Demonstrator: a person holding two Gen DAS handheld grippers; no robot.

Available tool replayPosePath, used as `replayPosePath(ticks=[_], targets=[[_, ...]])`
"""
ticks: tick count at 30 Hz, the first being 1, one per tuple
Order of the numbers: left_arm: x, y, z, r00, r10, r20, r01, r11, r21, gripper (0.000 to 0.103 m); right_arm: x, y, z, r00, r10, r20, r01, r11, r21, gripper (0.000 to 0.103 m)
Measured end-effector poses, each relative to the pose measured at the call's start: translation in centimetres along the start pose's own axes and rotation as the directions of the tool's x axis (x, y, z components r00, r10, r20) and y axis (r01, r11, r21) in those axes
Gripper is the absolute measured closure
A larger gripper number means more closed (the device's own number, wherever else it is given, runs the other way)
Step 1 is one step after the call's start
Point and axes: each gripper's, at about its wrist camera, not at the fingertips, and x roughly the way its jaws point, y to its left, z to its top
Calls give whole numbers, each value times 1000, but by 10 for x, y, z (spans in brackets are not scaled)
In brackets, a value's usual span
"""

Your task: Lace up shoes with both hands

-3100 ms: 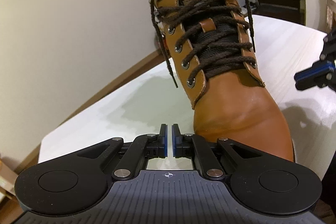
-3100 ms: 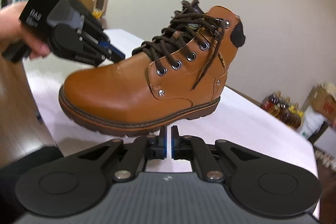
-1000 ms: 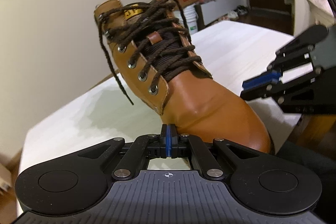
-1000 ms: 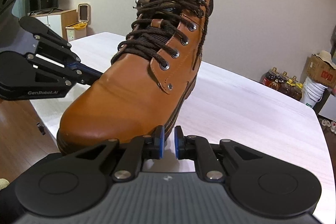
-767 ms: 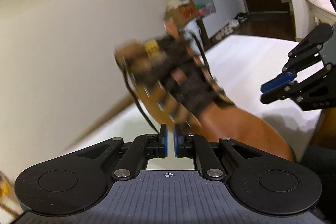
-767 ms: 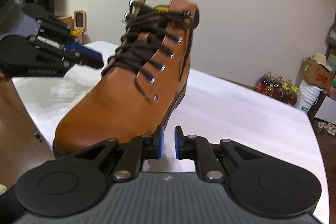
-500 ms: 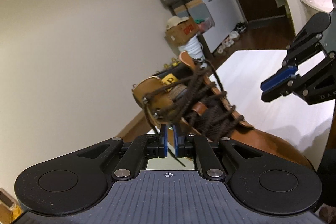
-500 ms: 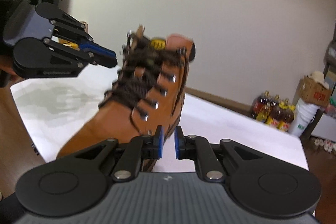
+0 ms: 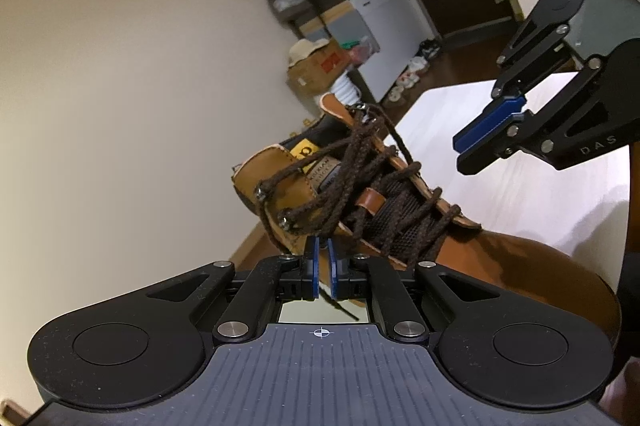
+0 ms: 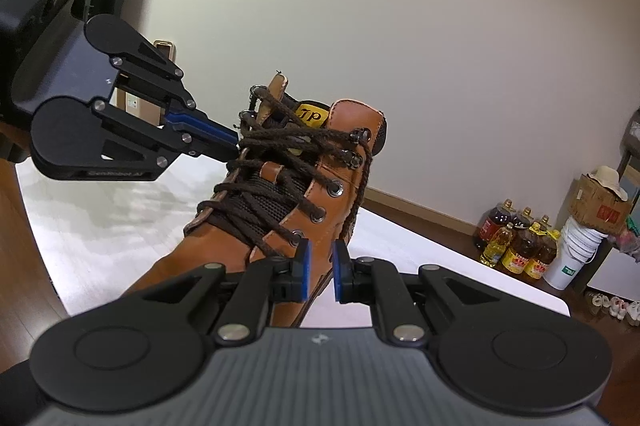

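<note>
My left gripper (image 9: 321, 266) hides the boot's (image 9: 500, 266) near side on the desk (image 9: 520, 194); its fingers closing, lace (image 9: 340, 306) unpinched; right gripper (image 10: 319, 272) fingers slightly apart, empty.

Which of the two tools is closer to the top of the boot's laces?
Left. The left tool reaches the top laces; the right tool sits lower, beside the boot.

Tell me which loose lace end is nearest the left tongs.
The lace end hanging down the boot's outer collar side beside the left tongs; the other dangles opposite.
</note>
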Motion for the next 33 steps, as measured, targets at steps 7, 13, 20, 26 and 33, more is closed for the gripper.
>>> replayPosePath(ticks=[7,13,20,26,33], targets=[[5,-7,1,1000,-20,-5,21,994,109,95,1,0,-1,1000,-4,-3,4,1000,-6,92],[5,-19,-2,1000,-6,-21,11,964,265,95,-4,1,2,1000,-2,9,2,1000,-25,92],[15,-27,-5,1000,-1,-11,4,963,270,98,-5,2,4,1000,-4,14,5,999,-34,92],[3,-16,-8,999,-43,15,40,990,135,103,-5,2,3,1000,-2,9,2,1000,-27,92],[-19,-17,-2,995,-41,90,30,992,123,103,-5,-3,3,1000,-4,11,5,1000,-2,92]])
